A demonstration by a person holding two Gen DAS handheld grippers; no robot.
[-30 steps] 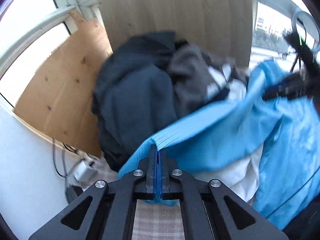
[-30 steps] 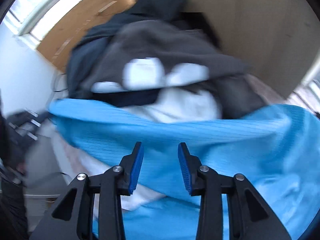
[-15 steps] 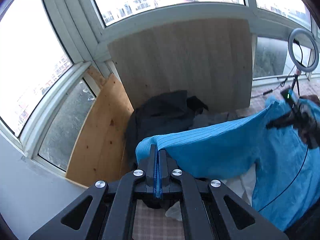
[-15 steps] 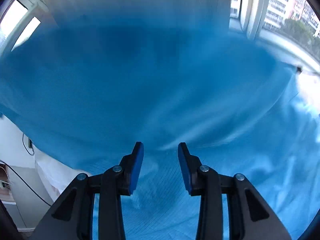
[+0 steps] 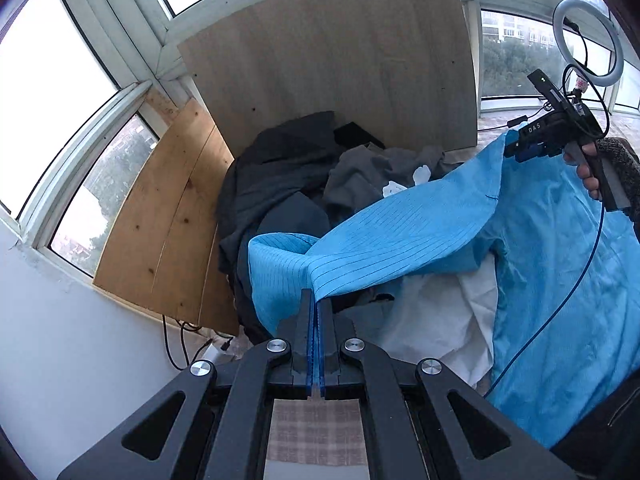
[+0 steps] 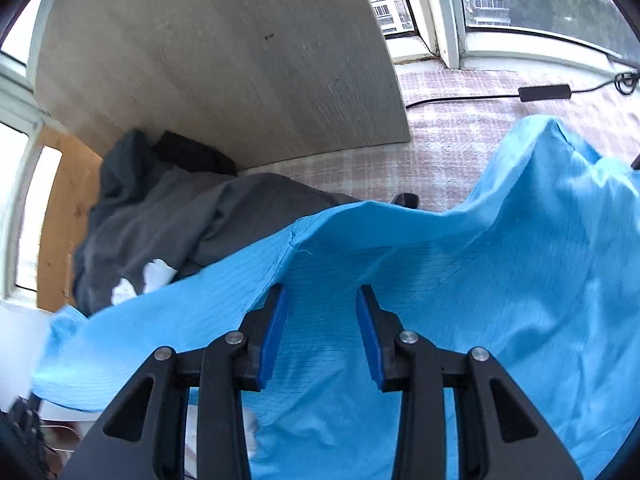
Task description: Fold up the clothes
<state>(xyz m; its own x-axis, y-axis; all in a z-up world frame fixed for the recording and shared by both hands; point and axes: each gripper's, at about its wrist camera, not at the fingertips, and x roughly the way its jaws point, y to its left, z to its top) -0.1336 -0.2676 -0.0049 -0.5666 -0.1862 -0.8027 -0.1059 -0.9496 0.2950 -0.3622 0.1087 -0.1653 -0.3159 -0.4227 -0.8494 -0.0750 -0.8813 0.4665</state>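
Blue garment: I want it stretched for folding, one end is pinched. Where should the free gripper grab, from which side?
Probably its raised upper edge, coming over the top from the near side: on the blue garment that edge stands clear of the dark clothes, right ahead of the open right gripper, and the left gripper pinches the striped end.

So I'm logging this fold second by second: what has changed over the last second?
The blue garment has been lifted off the dark clothes pile and stretched out, and both views have swung up to the windows. The left claw stays shut on its edge; the right claw stays open, blue cloth lying beyond its pads.
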